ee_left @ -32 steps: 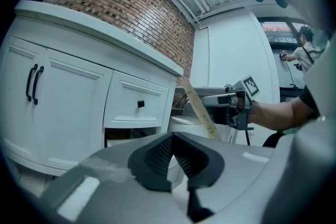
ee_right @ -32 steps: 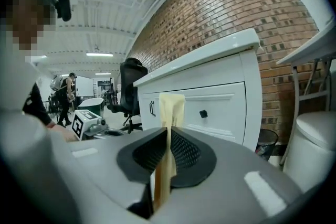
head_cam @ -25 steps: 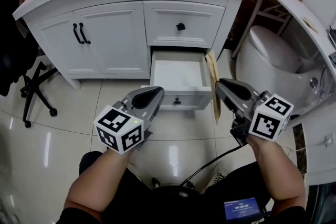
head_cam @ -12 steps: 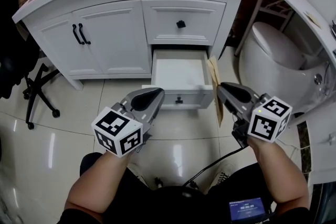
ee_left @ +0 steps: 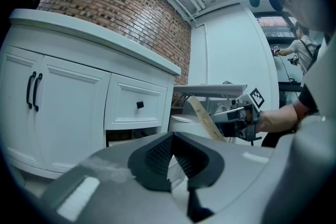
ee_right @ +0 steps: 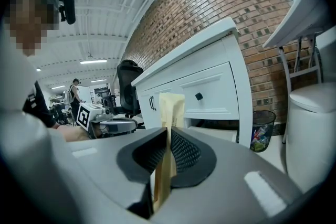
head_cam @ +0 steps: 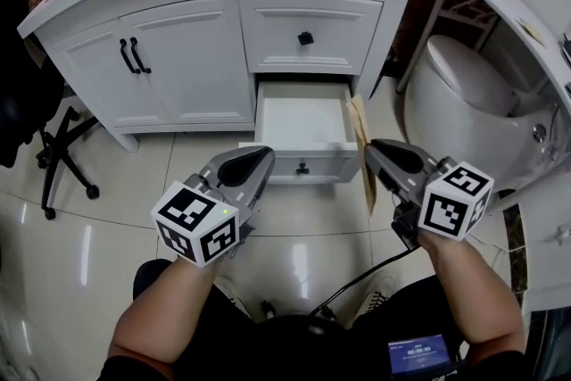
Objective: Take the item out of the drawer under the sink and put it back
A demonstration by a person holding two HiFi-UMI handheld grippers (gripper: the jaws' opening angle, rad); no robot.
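The right gripper (head_cam: 375, 149) clamped the envelope (head_cam: 359, 116) beside the open drawer (head_cam: 302, 158), probably to put it back; the left gripper (head_cam: 261, 156) was closed, empty.

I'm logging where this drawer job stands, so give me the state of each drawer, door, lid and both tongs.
Lower drawer: pulled open, nothing visible inside.
Upper drawer: shut.
Cabinet doors: both shut.
Toilet lid: down.
Left tongs: shut, empty.
Right tongs: shut on tan envelope, outside the drawer.
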